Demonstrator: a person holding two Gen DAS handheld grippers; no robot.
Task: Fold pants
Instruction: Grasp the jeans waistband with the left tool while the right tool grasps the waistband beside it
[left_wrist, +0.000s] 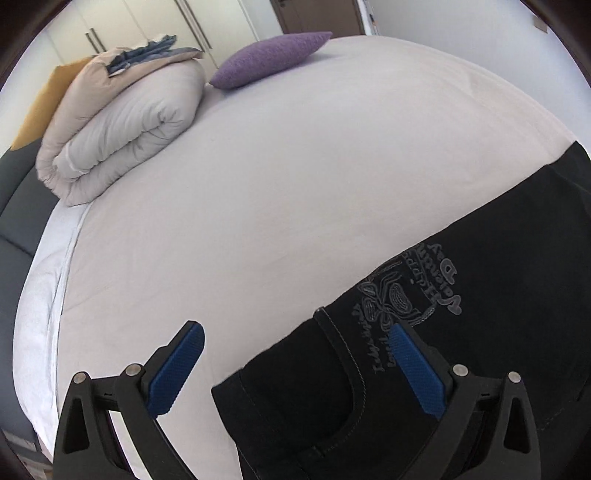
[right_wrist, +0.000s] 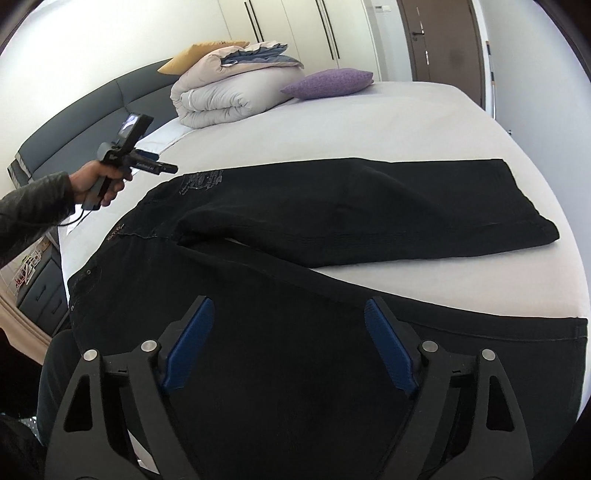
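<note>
The right tool (right_wrist: 288, 343) hung with its two blue-padded fingers apart over one pair of black denim pants (right_wrist: 314, 236) — spread across the white-sheeted bed (right_wrist: 424, 122), legs splayed. The left tool (left_wrist: 295, 365), also apart, hovered at the waistband by grey embroidery (left_wrist: 406, 291). Beyond lay one rolled beige duvet (right_wrist: 229, 96) and one purple cushion (right_wrist: 328, 83).

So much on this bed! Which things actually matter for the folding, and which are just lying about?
Part of the job:
- black pants, spread on the bed
- left tool, open
- right tool, open

Just lying about:
- purple pillow
- rolled duvet
- yellow pillow
</note>
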